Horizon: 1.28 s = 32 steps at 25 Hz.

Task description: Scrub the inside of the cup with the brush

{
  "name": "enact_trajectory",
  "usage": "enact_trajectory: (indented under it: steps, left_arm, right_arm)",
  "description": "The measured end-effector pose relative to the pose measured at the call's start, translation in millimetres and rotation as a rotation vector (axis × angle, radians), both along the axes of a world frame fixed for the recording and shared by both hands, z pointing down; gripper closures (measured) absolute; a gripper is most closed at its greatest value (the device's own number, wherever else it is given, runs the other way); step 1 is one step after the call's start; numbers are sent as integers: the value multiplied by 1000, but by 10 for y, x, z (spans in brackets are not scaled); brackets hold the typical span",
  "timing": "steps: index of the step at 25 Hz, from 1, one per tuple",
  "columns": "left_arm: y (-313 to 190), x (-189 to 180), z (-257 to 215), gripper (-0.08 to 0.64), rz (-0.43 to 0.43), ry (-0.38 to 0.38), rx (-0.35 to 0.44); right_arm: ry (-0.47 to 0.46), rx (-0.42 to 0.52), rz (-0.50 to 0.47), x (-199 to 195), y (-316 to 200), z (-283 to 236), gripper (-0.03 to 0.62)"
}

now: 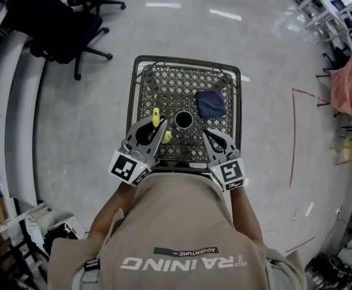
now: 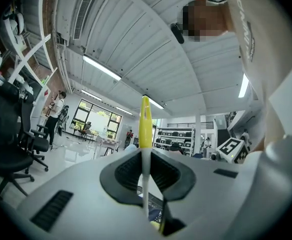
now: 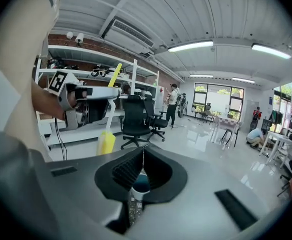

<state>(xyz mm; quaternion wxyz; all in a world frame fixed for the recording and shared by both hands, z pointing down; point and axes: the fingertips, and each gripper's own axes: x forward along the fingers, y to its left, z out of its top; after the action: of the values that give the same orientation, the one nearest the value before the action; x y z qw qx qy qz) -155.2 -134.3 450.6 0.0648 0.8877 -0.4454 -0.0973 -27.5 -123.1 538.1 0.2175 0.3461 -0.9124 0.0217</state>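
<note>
1. Head view. A dark metal mesh table (image 1: pixel 163 83) stands on a pale, glossy floor (image 1: pixel 73 119), with a black office chair (image 1: pixel 61 29) well apart at the upper left. The cup (image 1: pixel 183 119) stands upright on the mesh, open mouth up, near a dark blue cloth (image 1: pixel 211 103). The left gripper (image 1: pixel 157 130) carries the yellow-and-white brush (image 1: pixel 157 117) just left of the cup. The right gripper (image 1: pixel 207 134) hangs just right of it, not touching.
2. Left gripper view. The jaws are clamped on the brush stem, and the yellow handle end rises above them. Behind is a white ribbed ceiling (image 2: pixel 151 49) with a strip light (image 2: pixel 101 67) and distant windows (image 2: pixel 98 119).
3. Right gripper view. The jaws are pressed together with nothing between them. The cup shows below and beyond them. Wall shelves (image 3: pixel 95 74) and chairs line the shiny floor.
</note>
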Motion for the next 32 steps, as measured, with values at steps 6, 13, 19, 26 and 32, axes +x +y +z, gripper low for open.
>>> enact_trajectory:
  steps: [6,13,19,26,32]
  left_arm:
    - [148,109,-50,518,-23,-17,-28]
    - [116,173,-49,518,-88,-46,-72]
    - [111,258,-160,518,-142,-32,-88]
    - [112,228,44,518,-188,-7,-194]
    - [202,147,72,518,-229,-47,-221]
  right_arm:
    - [-90,-53,-32,-13,-29,90,575]
    - [17,-124,-165,165,-23,732,574]
    - [94,-205,-322,145,136,1427,299]
    - [110,-158,-338,107,44,2091,230]
    - [72,-201,-254,-31,-280,2581,210]
